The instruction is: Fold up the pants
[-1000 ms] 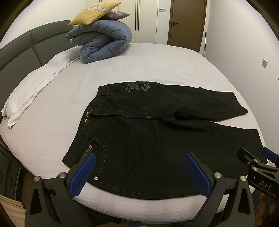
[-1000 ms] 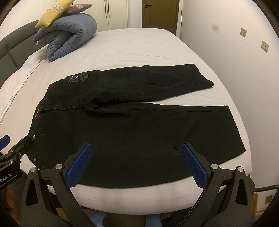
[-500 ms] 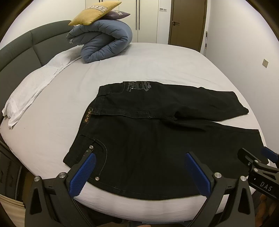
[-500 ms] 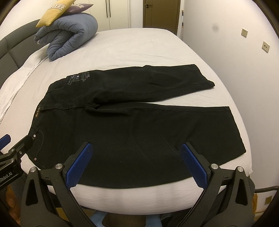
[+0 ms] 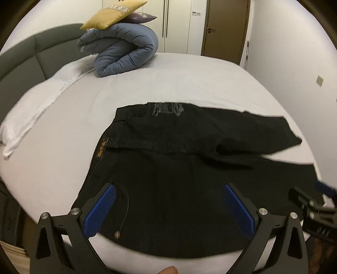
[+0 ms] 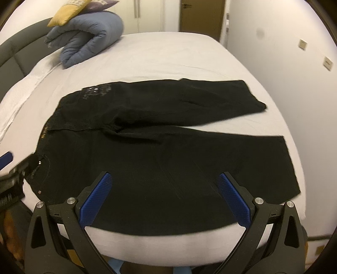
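Your left gripper (image 5: 168,207) has its two blue fingers (image 5: 99,212) wide apart, holding nothing, over the waist end of the black pants (image 5: 189,179). The pants lie flat on the white bed (image 5: 189,80), waist to the left and both legs running right. This view is blurry, but only here do you see a fingertip (image 5: 168,269) at the bottom edge. Far back sit a rolled blue blanket (image 5: 122,54) and a yellow pillow (image 5: 111,13). Your right gripper (image 6: 166,195) is wide apart too, over the near leg. Its view shows both leg ends clearly, and wall plates (image 6: 327,63) on the right.
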A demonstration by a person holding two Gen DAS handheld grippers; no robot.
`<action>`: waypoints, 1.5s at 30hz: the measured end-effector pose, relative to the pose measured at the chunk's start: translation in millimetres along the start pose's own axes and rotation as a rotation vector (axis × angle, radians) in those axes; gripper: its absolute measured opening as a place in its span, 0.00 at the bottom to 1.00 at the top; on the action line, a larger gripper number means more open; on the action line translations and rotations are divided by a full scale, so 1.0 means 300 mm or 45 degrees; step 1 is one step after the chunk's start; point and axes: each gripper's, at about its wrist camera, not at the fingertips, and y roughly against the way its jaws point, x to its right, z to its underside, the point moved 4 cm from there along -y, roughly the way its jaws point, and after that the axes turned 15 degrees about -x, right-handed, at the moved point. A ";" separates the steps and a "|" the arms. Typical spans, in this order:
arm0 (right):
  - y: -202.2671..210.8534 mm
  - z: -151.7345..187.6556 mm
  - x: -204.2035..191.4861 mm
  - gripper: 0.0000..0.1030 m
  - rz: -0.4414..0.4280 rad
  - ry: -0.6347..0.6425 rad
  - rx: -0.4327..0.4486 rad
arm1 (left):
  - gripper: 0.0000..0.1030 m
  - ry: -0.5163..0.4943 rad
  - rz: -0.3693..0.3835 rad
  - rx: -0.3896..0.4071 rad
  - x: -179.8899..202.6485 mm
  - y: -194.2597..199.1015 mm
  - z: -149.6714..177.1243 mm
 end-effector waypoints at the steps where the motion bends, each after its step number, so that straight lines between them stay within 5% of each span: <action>1: -0.006 -0.019 -0.003 1.00 -0.016 0.022 0.007 | 1.00 -0.009 0.009 0.021 -0.015 -0.008 -0.037; 6: -0.040 -0.184 0.010 1.00 -0.125 0.133 0.059 | 1.00 -0.081 0.053 0.038 -0.080 -0.076 -0.265; 11: -0.102 -0.370 0.043 0.99 -0.190 0.180 0.103 | 1.00 -0.182 -0.063 -0.015 -0.142 -0.215 -0.541; 14: -0.157 -0.417 0.044 0.87 -0.228 0.208 0.069 | 1.00 -0.316 -0.034 -0.083 -0.139 -0.334 -0.681; 22: -0.254 -0.299 0.052 0.77 -0.319 0.379 0.006 | 1.00 -0.599 -0.158 -0.311 -0.128 -0.669 -0.839; 35: -0.202 -0.176 0.117 0.77 -0.430 0.341 -0.089 | 0.99 -0.708 -0.218 -0.434 -0.203 -0.895 -0.949; 40: -0.209 -0.196 0.088 0.74 -0.452 0.356 -0.107 | 0.61 -0.659 -0.010 -0.573 -0.222 -0.949 -0.907; 45: -0.214 -0.343 0.010 0.68 -0.458 0.432 -0.015 | 0.12 -0.723 -0.030 -0.558 -0.164 -0.894 -0.830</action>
